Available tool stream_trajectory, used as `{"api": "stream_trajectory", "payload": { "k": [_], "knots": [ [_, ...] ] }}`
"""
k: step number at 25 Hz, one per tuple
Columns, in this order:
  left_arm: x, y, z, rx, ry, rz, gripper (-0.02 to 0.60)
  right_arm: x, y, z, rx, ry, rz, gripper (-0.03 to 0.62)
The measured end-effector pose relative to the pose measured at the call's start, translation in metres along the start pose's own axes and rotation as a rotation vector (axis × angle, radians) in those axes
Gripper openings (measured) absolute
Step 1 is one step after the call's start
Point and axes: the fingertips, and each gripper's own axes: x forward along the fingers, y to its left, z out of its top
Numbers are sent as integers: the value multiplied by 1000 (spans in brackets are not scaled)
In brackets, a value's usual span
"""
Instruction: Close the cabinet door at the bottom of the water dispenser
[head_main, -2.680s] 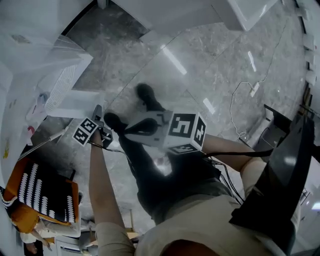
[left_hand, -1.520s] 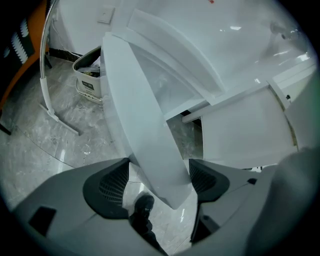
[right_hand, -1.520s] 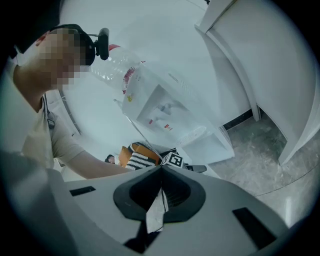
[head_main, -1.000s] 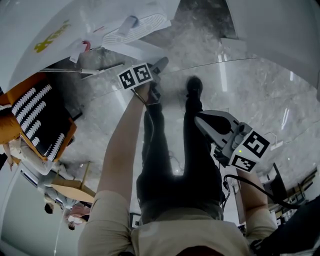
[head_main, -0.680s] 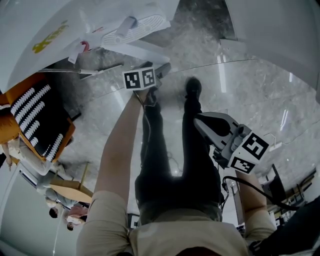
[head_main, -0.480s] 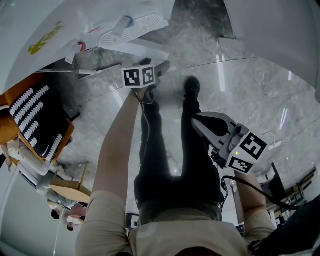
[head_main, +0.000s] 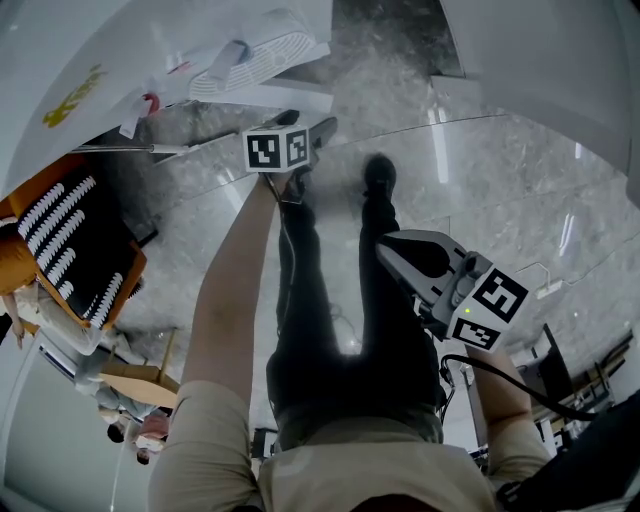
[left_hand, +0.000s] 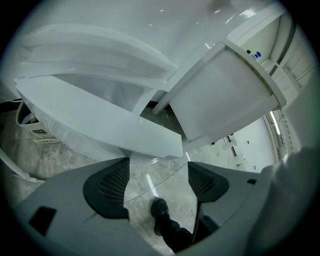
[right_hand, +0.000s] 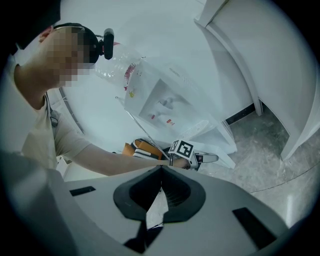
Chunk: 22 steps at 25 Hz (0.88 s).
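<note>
The cabinet door (left_hand: 100, 120) stands swung out at the foot of the water dispenser (right_hand: 162, 102). The left gripper (left_hand: 157, 175) hovers just beside the door's free corner, its fingers spread with only floor between them, while the right gripper (right_hand: 160, 172) hangs well away from the dispenser, fingers pressed together on nothing. The door looks like a thin, stiff, light hinged panel with a smooth face, so a flat push near the free edge should probably serve better than a pinch.

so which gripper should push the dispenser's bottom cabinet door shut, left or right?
Left, probably. The left gripper, jaws open, is stretched out close beside the open cabinet door. The right gripper is shut and sits back by the person's legs, farther from the door.
</note>
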Motion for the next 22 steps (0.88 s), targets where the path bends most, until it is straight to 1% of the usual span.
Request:
{"api": "stream_trajectory", "payload": {
  "k": [18, 22],
  "knots": [
    [12, -7, 32, 51, -41, 2, 336, -1, -8, 5, 3, -5, -6, 15],
    [13, -8, 38, 47, -51, 3, 335, -1, -9, 5, 6, -4, -4, 15]
  ]
}}
